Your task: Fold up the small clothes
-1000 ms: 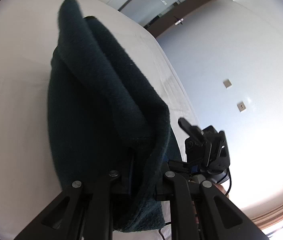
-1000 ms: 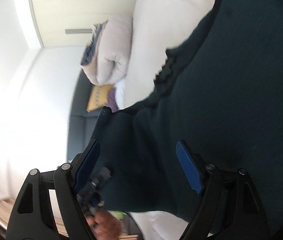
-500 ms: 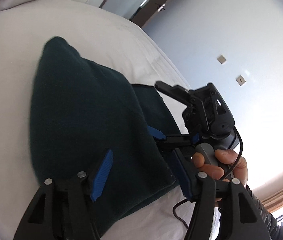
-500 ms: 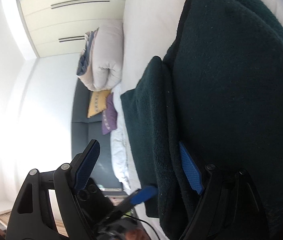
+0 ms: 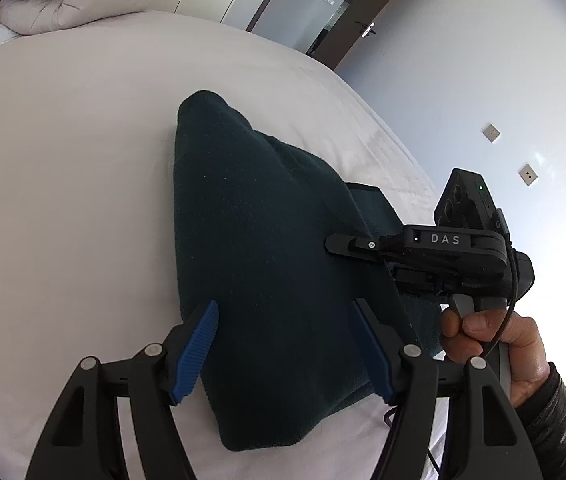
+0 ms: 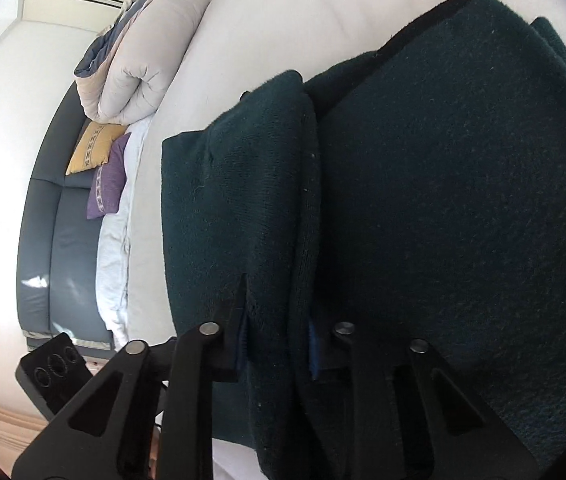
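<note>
Two tools work at one dark green garment (image 5: 267,264) lying folded on a white bed (image 5: 63,200). In the left wrist view the left tool (image 5: 283,354) hangs over the near end of the garment, its jaws spread and still opening; the blue pads (image 5: 197,354) stand apart on either side of the cloth without pressing it. Just to the right, a hand (image 5: 495,344) in a dark sleeve grips the handle of the right tool (image 5: 333,245), whose black tip lies on the garment's right side. In the right wrist view the right tool (image 6: 279,344) has its jaws closing, the pads pinching a thick fold of the garment (image 6: 423,208) between them. Beyond the fold the bed (image 6: 283,12) runs on to a rolled duvet (image 6: 139,68) at its far end. Beside it stands a grey sofa (image 6: 55,240) with a yellow cushion (image 6: 93,146) and a purple cushion (image 6: 109,180).
</note>
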{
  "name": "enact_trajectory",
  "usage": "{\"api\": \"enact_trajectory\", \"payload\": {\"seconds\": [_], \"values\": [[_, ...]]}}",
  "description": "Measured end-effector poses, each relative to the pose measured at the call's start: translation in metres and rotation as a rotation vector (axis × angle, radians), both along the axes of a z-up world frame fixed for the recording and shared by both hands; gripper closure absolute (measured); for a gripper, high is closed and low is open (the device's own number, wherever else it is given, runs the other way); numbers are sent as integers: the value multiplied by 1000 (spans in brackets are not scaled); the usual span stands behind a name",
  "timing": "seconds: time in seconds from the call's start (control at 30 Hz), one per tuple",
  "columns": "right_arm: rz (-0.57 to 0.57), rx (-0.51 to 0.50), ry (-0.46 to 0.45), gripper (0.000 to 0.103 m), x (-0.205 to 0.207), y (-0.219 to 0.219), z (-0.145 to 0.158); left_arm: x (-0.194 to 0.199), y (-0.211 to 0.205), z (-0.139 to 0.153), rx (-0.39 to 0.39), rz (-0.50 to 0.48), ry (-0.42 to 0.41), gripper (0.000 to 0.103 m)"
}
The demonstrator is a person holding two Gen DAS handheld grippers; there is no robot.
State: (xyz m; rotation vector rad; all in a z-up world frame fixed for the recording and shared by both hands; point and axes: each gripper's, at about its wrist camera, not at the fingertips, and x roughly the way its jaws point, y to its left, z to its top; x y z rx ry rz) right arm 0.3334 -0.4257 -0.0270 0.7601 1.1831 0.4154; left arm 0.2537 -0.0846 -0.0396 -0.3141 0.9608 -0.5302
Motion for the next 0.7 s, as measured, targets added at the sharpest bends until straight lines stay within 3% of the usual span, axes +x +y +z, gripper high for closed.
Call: {"api": "enact_trajectory", "payload": {"seconds": [0.4, 0.7], "values": [[-31, -122, -107, 88, -18, -22, 26, -4, -14, 8, 59, -22, -10, 34], [-108, -188, -150, 88, -43, -86, 51, -12, -19, 4, 52, -40, 7, 34]]}}
